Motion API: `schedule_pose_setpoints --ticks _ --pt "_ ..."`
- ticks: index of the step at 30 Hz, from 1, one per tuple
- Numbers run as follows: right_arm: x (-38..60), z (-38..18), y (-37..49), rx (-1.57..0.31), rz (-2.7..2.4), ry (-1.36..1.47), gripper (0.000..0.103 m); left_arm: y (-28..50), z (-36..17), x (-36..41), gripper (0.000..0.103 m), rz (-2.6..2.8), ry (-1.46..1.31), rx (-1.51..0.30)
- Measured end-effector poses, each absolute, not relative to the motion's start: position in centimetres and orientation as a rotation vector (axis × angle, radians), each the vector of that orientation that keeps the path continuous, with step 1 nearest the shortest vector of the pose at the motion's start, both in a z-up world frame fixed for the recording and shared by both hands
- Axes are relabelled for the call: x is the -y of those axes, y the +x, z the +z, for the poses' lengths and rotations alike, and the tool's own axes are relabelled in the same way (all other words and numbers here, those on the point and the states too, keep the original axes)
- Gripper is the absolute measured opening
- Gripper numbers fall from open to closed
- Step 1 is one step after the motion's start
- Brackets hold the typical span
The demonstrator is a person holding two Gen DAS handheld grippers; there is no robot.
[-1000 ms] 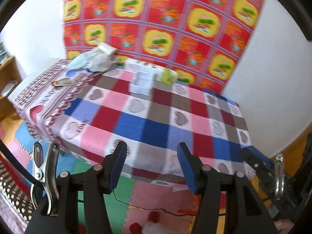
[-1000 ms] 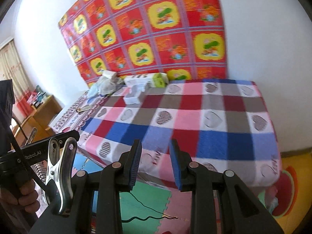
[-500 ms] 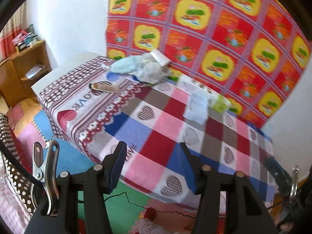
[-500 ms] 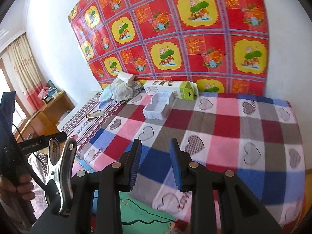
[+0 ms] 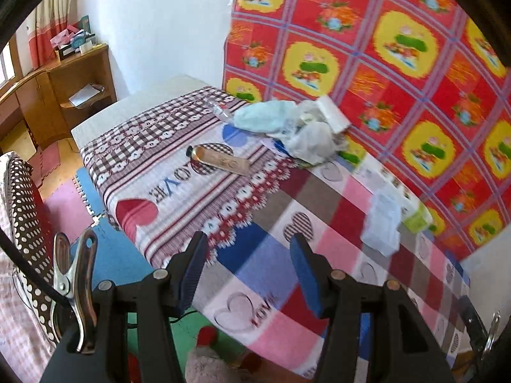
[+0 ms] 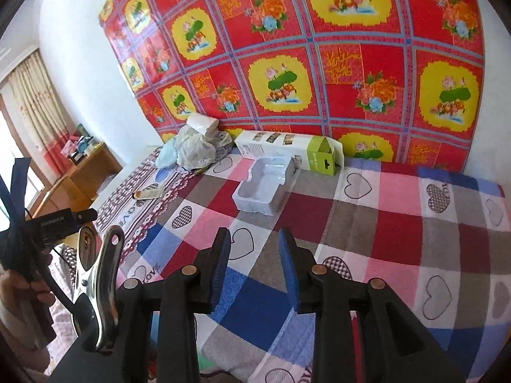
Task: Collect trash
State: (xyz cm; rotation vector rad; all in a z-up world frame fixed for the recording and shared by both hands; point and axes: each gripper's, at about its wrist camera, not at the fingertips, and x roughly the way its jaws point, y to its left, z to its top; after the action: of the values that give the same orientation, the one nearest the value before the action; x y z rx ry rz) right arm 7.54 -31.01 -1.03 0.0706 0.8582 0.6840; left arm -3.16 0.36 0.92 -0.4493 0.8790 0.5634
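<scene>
Both grippers, left gripper (image 5: 247, 269) and right gripper (image 6: 254, 266), have closed in over the bed (image 6: 399, 223), fingers apart and empty, the right's just widening, so the crumpled bags (image 5: 306, 134), tube (image 5: 220, 159), white tray (image 6: 263, 185) and carton (image 6: 287, 148) all remain uncollected.

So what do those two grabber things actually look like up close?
Both look alike: the left gripper and right gripper are black plastic frames with brass-coloured rivets, ending in two fingers faced with ribbed blue pads. A shiny metal spring clamp and a black cable sit beside each.
</scene>
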Motion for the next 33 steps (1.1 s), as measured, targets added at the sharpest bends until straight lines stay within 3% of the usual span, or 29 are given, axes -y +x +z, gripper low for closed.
schedule_pose_setpoints --ticks 15,33 --pt "25.5 -2.8 10.8 -0.930 0.509 0.101 0.035 2.9 -6.3 -11.7 0.057 0.578 -0.425 -1.059" --pt "20.2 -5.5 12.5 -0.997 0.371 0.153 0.035 9.2 -11.8 -19.3 0.057 0.505 -0.353 -1.218"
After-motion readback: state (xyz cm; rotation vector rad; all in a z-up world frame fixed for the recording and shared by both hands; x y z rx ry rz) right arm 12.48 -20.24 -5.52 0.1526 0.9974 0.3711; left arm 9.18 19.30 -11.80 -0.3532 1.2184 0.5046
